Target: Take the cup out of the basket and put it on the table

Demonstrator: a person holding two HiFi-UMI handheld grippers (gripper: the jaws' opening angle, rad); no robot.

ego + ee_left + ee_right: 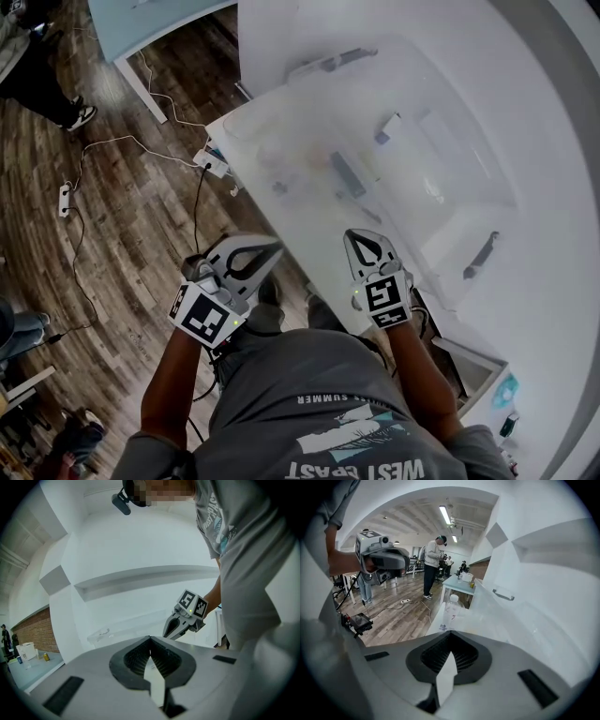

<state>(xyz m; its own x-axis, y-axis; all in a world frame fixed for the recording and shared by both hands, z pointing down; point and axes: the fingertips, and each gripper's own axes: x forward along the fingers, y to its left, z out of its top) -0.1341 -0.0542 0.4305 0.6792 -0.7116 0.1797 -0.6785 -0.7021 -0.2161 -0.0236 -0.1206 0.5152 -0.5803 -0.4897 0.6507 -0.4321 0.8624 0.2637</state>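
left claw (274,247) and right claw (356,236) pressed together, empty; i can't find cup or basket on the glary table (548,300).

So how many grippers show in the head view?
2. The left gripper is at lower left over the wood floor, just off the table; the right gripper is beside it, over that table's edge. Both are shut and empty. None seems hidden.

1. Your head view blows out the white table (548,248); things on it look hazy and washed.
2. Overhead, ceiling strip lights (446,514) brighten the right gripper view.
3. Both gripper views bend and darken at the corners.
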